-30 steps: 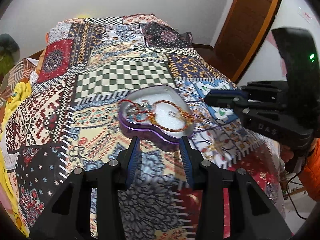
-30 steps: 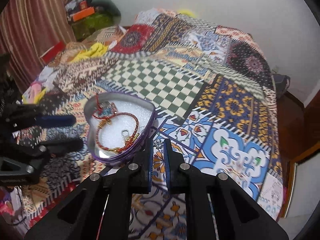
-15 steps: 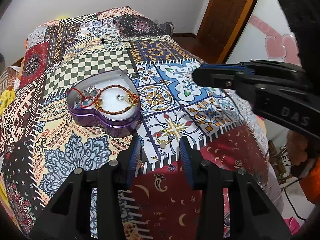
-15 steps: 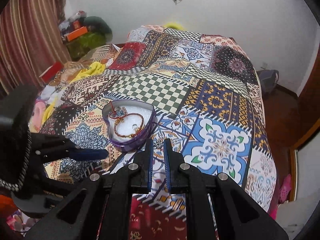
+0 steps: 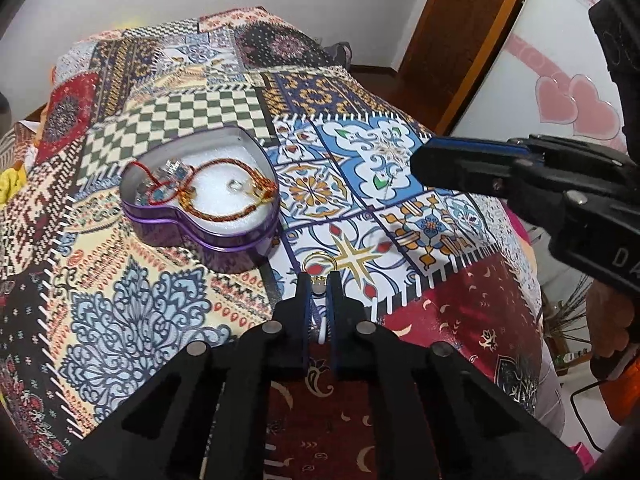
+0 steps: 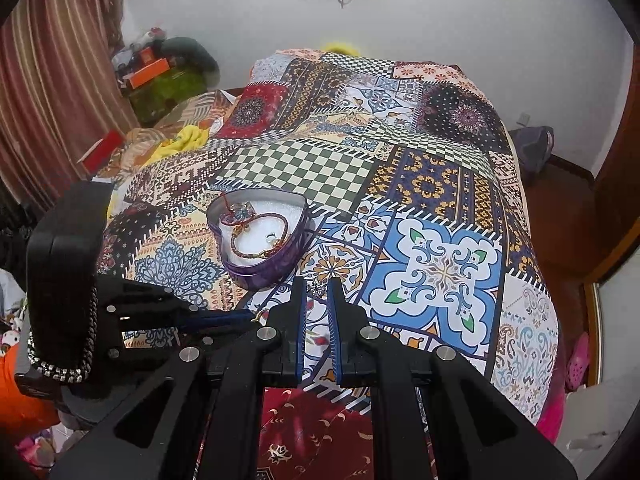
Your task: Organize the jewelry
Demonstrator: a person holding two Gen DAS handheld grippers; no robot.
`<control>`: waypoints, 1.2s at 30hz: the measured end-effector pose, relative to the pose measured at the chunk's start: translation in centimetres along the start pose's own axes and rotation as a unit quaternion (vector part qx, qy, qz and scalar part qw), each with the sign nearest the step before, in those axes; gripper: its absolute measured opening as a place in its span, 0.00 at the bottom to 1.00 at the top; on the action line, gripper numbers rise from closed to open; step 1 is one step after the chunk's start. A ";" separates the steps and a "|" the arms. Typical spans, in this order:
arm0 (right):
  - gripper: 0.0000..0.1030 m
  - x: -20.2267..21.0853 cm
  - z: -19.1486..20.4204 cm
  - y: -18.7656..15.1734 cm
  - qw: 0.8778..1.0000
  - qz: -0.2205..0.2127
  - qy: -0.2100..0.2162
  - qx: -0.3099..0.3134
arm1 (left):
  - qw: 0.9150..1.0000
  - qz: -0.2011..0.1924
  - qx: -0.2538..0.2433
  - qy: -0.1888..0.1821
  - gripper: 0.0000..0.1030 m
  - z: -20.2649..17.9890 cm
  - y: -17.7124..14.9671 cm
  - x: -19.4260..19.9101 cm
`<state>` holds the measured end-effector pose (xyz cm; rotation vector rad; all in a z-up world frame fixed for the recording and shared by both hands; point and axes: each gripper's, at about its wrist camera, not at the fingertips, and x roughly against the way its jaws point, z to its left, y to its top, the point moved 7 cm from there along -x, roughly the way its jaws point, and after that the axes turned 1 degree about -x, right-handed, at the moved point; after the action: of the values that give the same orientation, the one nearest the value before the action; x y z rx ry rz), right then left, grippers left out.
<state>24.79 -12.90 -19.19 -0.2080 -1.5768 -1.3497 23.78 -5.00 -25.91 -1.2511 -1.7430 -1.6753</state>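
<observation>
A purple heart-shaped tin (image 5: 224,236) sits open on the patchwork bedspread; it also shows in the right wrist view (image 6: 276,268). Inside lie a red-and-gold braided bracelet (image 5: 224,216), a red cord piece and a small ring. My left gripper (image 5: 319,280) is shut on a gold ring (image 5: 319,264) lying on the bedspread just right of the tin. My right gripper (image 6: 317,292) is shut and empty, held above the bed near the tin; it also shows in the left wrist view (image 5: 424,160). A small silver piece (image 6: 317,289) lies just beyond its tips.
The bedspread (image 5: 400,152) falls off at the near and right edges. A wooden door (image 5: 460,32) and wall stand to the right. Clutter, a curtain (image 6: 52,92) and a green bag (image 6: 168,88) lie left of the bed.
My left gripper has moved right from the tin, come down over the gold ring and closed on it. My right gripper has drawn back and up from the tin.
</observation>
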 end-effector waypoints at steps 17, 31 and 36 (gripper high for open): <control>0.09 0.1 2.5 3.5 0.999 -0.031 0.014 0.015 | 0.995 -0.084 0.029 0.037 0.05 5.0 3.9 6.1; 0.09 -4.0 4.8 5.1 0.999 -0.013 0.044 0.028 | 0.995 -0.082 0.042 0.042 0.05 8.3 5.1 4.3; 0.09 -5.9 5.1 4.5 0.998 0.010 0.050 0.030 | 0.996 -0.069 0.045 0.035 0.05 8.8 5.0 3.1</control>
<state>27.78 -4.50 -20.07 -0.1167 -1.5269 -1.2762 28.78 3.62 -22.27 -1.0410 -1.8778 -1.6750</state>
